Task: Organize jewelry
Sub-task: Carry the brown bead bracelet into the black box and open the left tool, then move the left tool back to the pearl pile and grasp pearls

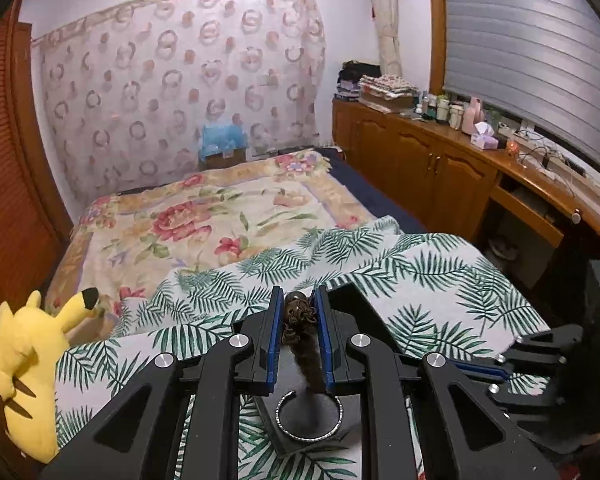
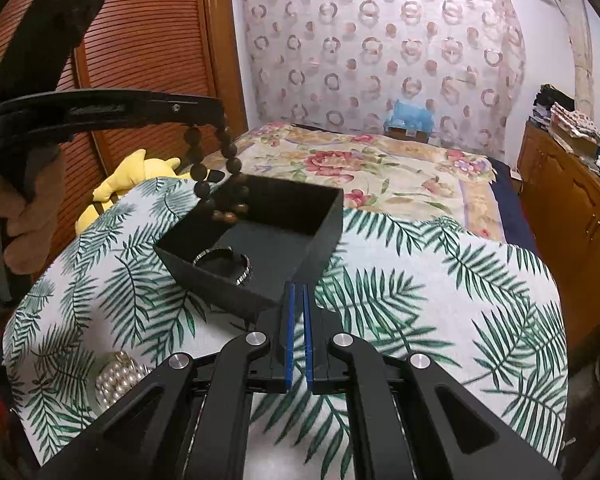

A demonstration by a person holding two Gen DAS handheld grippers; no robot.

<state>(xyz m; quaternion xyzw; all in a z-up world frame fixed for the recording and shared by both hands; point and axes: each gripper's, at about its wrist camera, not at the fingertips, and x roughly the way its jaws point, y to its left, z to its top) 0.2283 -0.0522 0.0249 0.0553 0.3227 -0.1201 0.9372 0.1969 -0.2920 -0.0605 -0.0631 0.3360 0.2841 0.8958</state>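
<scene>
Bead bracelet [image 2: 220, 184] above black box [image 2: 324, 220], pearls [image 2: 118, 376] nearby — plush toy [image 2: 140, 172] behind

Left gripper [image 1: 298, 300] is angled downward with its blue pads [image 1: 275, 336] pinched on a dark beaded bracelet [image 2: 216, 176], which dangles below the fingers. A hand [image 2: 24, 216] is wrapped round its handle. Right gripper [image 2: 299, 304] tilts down too, jaws basically closed with only a sliver between the pads, holding nothing.
</scene>
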